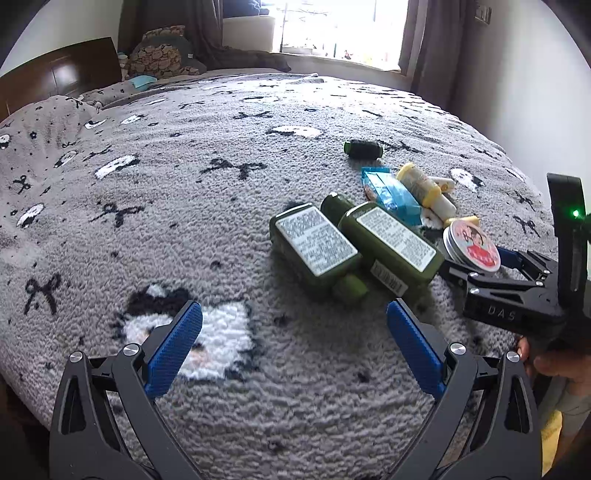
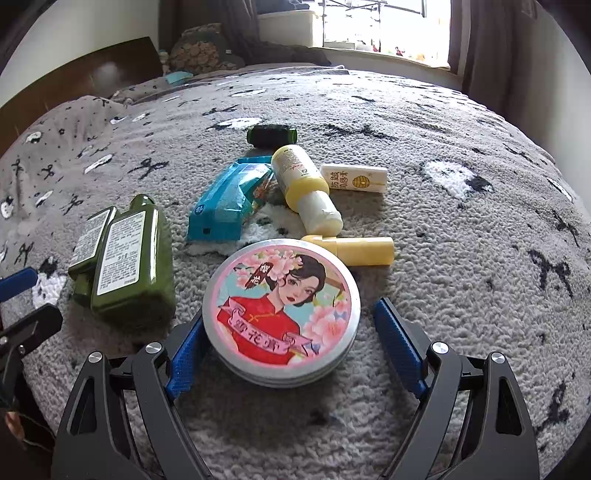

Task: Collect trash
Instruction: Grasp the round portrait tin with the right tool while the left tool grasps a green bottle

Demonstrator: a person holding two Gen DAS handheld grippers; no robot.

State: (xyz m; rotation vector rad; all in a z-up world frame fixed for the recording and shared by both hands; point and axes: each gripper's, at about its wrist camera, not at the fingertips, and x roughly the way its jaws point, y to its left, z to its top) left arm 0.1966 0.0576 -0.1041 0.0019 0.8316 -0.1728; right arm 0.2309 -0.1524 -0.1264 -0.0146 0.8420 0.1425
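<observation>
A pile of trash lies on the grey blanket (image 1: 184,166). A round tin (image 2: 281,310) with a pictured lid sits between the open fingers of my right gripper (image 2: 291,325); the left pad touches its side, the right pad stands apart. The tin also shows in the left wrist view (image 1: 474,243). Two green bottles (image 2: 125,258) lie left of it, also seen in the left wrist view (image 1: 351,247). A blue packet (image 2: 225,203), a yellow-white bottle (image 2: 306,188), a yellow tube (image 2: 362,251), a white tube (image 2: 354,179) and a dark roll (image 2: 271,134) lie beyond. My left gripper (image 1: 295,325) is open and empty, short of the green bottles.
The bed fills both views, with a wooden headboard (image 1: 55,77) and pillows (image 1: 162,55) at the far left. A window (image 1: 340,26) with curtains stands behind. The right gripper's body (image 1: 517,291) shows at the right of the left wrist view.
</observation>
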